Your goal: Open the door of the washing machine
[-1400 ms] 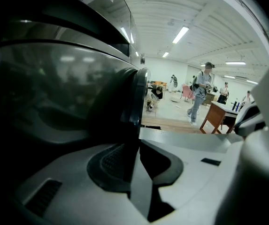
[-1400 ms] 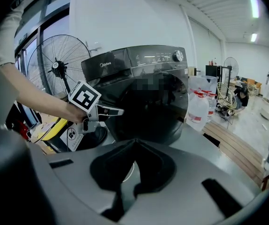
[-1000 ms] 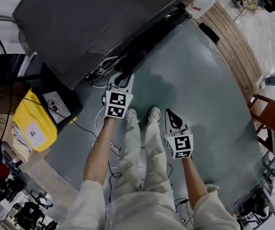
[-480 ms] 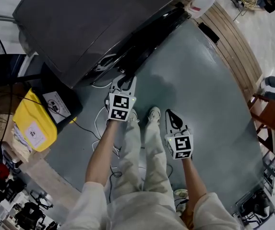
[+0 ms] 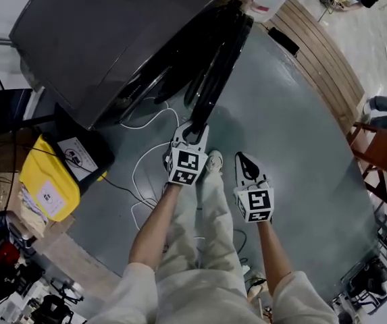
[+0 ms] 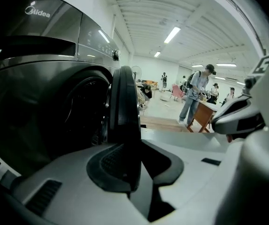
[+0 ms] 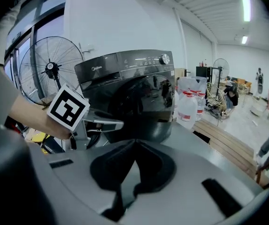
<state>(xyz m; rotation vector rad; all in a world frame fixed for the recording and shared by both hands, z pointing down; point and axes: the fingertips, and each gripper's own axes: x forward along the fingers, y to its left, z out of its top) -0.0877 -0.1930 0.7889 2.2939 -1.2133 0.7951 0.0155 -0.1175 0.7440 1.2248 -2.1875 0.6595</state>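
Head view: the dark grey front-loading washing machine [image 5: 105, 39] stands at the upper left. Its round black glass door [image 5: 215, 59] is swung out, edge-on, over the grey floor [image 5: 294, 133]. The left tool [image 5: 193, 132] meets the door's free lower edge. The right tool [image 5: 245, 164] hangs just beside it, apart from the door.

Left gripper view: the door [image 6: 125, 111] stands upright between the jaws of the left tool [image 6: 133, 145], which clench its rim. The jaws have just eased slightly wider. The machine's dark drum opening [image 6: 78, 116] lies to the left.

Right gripper view: the right tool [image 7: 134, 144] is clenched on nothing, its jaw tips together. Ahead stand the washing machine [image 7: 125, 74] and its door [image 7: 146, 109], with the left tool [image 7: 85, 125] on the door's near edge.
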